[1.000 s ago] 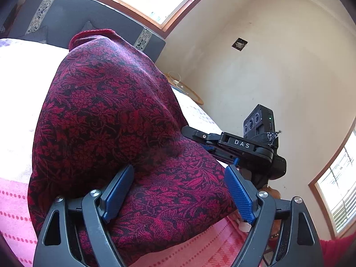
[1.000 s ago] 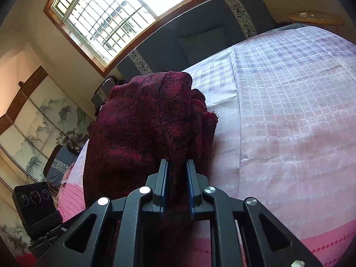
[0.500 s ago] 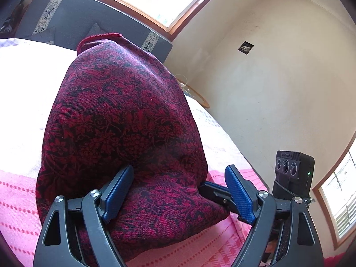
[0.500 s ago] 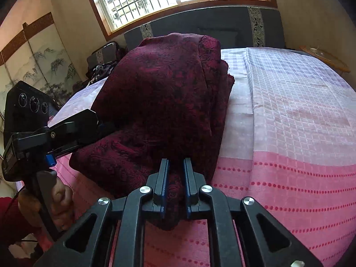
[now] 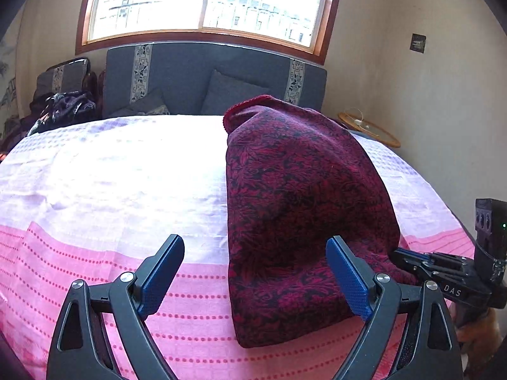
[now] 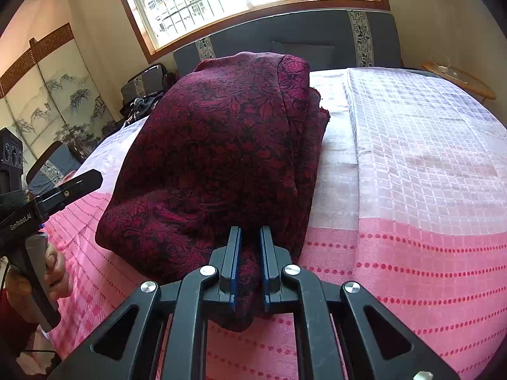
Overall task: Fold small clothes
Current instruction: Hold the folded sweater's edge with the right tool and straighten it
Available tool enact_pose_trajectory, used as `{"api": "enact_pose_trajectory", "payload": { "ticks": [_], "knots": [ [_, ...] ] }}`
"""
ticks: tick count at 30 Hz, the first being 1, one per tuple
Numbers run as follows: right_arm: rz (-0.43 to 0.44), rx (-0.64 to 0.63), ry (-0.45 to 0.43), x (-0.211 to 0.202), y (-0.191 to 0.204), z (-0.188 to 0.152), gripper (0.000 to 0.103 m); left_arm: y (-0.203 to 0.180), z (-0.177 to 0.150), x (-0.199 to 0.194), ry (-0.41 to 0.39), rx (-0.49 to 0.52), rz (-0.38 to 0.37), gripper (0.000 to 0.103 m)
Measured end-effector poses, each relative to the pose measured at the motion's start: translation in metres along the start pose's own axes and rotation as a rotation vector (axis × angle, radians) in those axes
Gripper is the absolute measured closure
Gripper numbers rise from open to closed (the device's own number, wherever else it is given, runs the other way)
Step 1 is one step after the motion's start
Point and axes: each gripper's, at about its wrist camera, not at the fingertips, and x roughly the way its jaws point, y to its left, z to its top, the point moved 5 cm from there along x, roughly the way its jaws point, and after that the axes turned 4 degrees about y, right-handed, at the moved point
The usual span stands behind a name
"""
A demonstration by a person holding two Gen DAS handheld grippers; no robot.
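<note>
- The right gripper (image 6: 249, 266) has its blue-padded fingers (image 6: 234, 253) clenched on a bunched fold at the near edge of the dark red floral garment (image 6: 221, 145); a bit of that cloth hangs below the pads toward 6 o'clock.
- The left gripper (image 5: 255, 275) is released, its blue-padded fingers (image 5: 161, 272) spread wide with nothing between them. The finger at 7 o'clock hovers over bare bedspread, the one at 5 o'clock lies against the garment's (image 5: 304, 209) near part.
- In the left wrist view the garment sits right of centre as a folded, humped bundle, running from 5 o'clock up toward 12 o'clock, where a hemmed edge shows near the headboard.
- In the right wrist view it fills the centre, stacked in several layers with folded edges along its 3 o'clock side.
- It rests on the bed (image 5: 111, 190), whose bedspread (image 6: 412, 174) is pale checked lilac farther off and pink with dotted stripes nearer the grippers.
- Each gripper shows in the other's camera: the right one at 4 o'clock, its tip touching the garment, the left one at 9 o'clock, held by a hand (image 6: 57, 269) just clear of the cloth.
- Beyond the bed stand a grey headboard (image 5: 215, 76), a window (image 5: 206, 3), a small round side table (image 6: 459, 79) at 2 o'clock and a painted folding screen (image 6: 57, 104) at 10 o'clock.
</note>
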Motion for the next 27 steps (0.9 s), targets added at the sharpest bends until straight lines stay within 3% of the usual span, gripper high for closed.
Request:
{"api": "enact_pose_trajectory", "payload": {
  "ticks": [22,24,27],
  "knots": [
    [0.046,0.029,-0.004,0.002,-0.007,0.002,0.092,0.004,0.003,0.0,-0.036,0.082,0.171,0.007],
    [0.048,0.027,-0.004,0.002,-0.007,0.002,0.092,0.001,0.005,0.005,-0.032,0.103,0.164,0.007],
    [0.049,0.021,-0.005,0.002,-0.006,0.002,0.089,-0.001,0.01,0.014,-0.021,0.114,0.095,0.007]
  ]
}}
